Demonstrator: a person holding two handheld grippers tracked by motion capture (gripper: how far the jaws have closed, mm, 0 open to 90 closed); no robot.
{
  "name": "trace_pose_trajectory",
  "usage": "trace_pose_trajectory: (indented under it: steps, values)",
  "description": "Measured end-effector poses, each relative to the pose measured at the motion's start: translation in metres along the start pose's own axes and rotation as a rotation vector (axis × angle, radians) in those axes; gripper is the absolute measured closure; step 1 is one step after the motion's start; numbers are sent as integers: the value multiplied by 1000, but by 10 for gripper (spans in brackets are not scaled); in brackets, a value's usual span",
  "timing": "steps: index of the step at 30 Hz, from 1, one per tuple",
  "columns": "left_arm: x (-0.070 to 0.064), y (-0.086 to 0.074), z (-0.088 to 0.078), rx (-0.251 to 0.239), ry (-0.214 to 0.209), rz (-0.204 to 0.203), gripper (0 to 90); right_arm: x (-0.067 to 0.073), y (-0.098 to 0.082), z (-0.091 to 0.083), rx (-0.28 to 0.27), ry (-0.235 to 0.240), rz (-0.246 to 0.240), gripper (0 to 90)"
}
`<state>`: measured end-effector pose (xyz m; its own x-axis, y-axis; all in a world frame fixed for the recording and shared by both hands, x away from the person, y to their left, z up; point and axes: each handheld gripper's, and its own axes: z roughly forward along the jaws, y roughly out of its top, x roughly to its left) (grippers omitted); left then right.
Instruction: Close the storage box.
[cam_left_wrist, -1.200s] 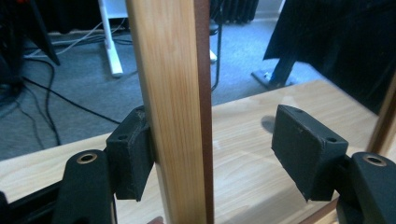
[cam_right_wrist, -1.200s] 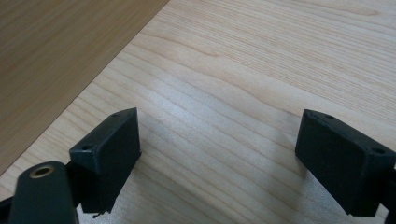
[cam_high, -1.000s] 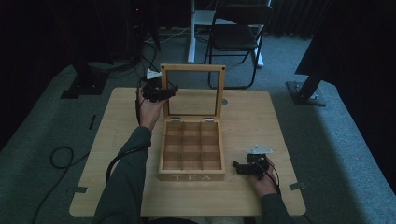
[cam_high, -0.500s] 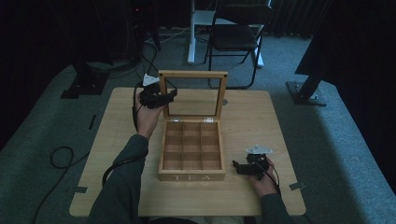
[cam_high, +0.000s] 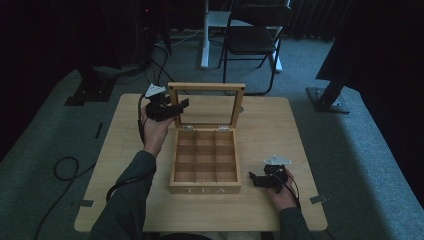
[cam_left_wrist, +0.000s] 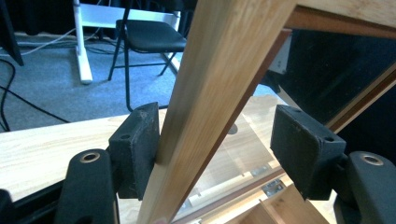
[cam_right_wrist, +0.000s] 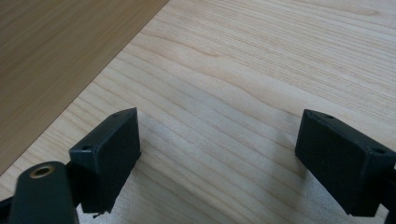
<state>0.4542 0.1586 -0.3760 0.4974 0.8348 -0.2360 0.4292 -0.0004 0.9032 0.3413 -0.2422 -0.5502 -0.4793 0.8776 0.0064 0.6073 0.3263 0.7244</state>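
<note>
A wooden tea box (cam_high: 205, 189) with several empty compartments stands open in the middle of the table (cam_high: 270, 125). Its glass-paned lid (cam_high: 206, 86) stands about upright. My left gripper (cam_high: 182, 106) reaches around the lid's left side rail. In the left gripper view that rail (cam_left_wrist: 210, 93) runs between the jaws of my left gripper (cam_left_wrist: 219, 149): the left pad (cam_left_wrist: 135, 149) touches it and the right pad (cam_left_wrist: 303, 149) stands apart. The jaws have just been opening. My right gripper (cam_high: 254, 178) rests on the table right of the box, and it (cam_right_wrist: 217, 158) is open over bare wood.
A black chair (cam_high: 255, 40) and a white stand (cam_high: 207, 30) are on the carpet behind the table. A cable (cam_high: 65, 167) lies on the floor at the left. Tape patches mark the table's front corners.
The lid's top edge sits lower in the high view than before, and the left gripper has come a little toward the person with it. The right gripper has stayed put.
</note>
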Motion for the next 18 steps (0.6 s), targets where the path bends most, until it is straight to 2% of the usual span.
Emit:
trace_pose_trajectory:
  steps: [5, 8, 13, 18]
  values:
    - [-1, 0, -6, 10, -16, 0, 326, 0, 0, 0, 0, 0, 0, 135]
    - [-2, 0, -10, 16, -28, -13, 318, 0, 0, 0, 0, 0, 0, 135]
    - [-4, 2, -20, -11, -39, -43, 325, 0, 0, 0, 0, 0, 0, 136]
    - [-7, 4, -28, -30, -20, -24, 340, 0, 0, 0, -1, -1, 0, 136]
